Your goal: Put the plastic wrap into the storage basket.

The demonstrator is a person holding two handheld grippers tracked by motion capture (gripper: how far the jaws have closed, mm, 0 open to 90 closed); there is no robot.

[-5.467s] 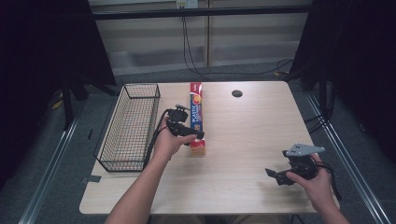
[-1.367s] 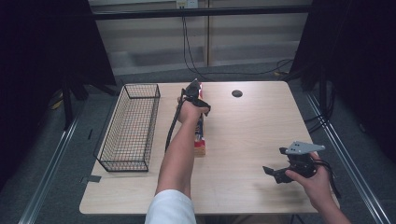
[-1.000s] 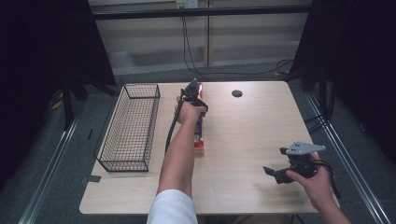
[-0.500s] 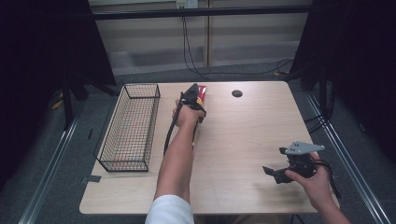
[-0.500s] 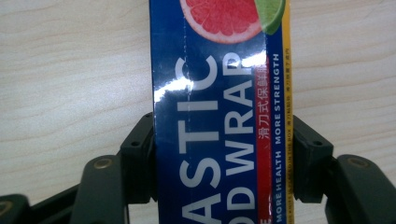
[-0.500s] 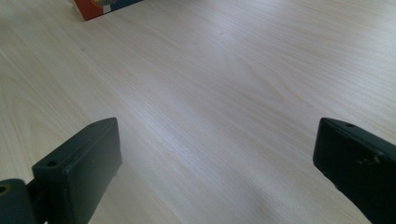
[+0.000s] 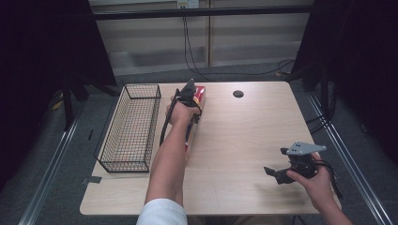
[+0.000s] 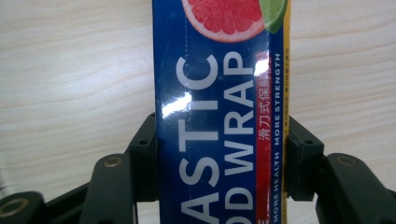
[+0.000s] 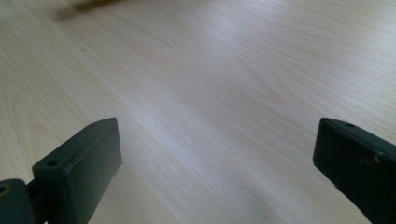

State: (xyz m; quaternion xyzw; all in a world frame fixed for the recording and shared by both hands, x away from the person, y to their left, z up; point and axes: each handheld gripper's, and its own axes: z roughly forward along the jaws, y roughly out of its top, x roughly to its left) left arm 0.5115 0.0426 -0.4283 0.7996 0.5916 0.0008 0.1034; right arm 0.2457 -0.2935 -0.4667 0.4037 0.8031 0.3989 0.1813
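Gripping a long blue plastic-wrap box [image 8: 219,116] printed with a grapefruit picture, the left gripper [image 7: 187,96] has its jaws against both long sides near the box's far end; a good lift would probably need a firm, level hold so the long box does not sag or swing. The box lies on the pale wooden desk [image 7: 244,126] just beside a black wire basket [image 7: 131,126], whose near wall could catch it. Well apart from the basket, the right gripper [image 7: 277,174] rests near the desk's front edge, jaws wide and empty.
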